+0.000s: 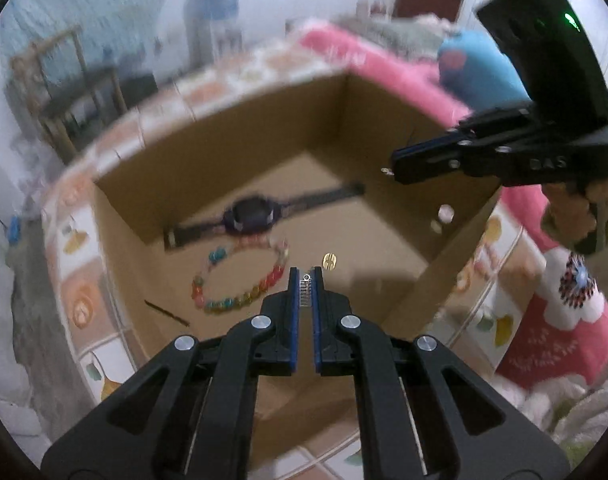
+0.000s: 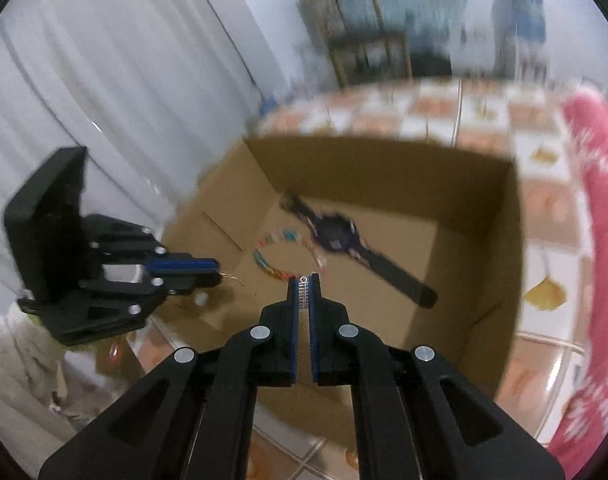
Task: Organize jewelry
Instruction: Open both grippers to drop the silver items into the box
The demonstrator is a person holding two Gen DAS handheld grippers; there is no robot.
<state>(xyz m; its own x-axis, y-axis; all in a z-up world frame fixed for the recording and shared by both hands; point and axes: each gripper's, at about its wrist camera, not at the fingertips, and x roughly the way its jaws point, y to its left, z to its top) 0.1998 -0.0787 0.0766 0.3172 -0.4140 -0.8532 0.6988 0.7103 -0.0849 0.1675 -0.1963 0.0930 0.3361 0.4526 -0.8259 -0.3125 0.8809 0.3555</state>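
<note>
- Thin chain: a fine gold-coloured strand trails from the tip of the left gripper [image 2: 218,270] in the right wrist view, over the near-left wall of the box; its full run is too faint to trace.
- Left gripper [image 1: 305,280]: fingers pressed together; something small and silvery sits between the tips, too small to name.
- Right gripper [image 2: 303,280]: likewise pressed together, with a small pale glint at its tip [image 1: 387,171] in the left wrist view. Whether both hold ends of one chain cannot be told.
- Cardboard box [image 1: 343,96]: open-topped, standing on a tiled tablecloth [image 1: 80,240]; both grippers hang above it, pointing steeply down.
- Contents on the box floor: a dark wristwatch [image 1: 252,216] laid flat; a bracelet of coloured beads [image 1: 240,280] just beside it; a small gold piece [image 1: 328,261] apart from both.
- Step in hand, as judged: carrying the fine piece over the box for stowing.
- Next move calls for: lowering onto bare floor away from watch and bracelet, then easing the fingers apart so the strand does not snag.
- Surroundings: pink bedding [image 1: 383,60]; white curtain [image 2: 104,80].
</note>
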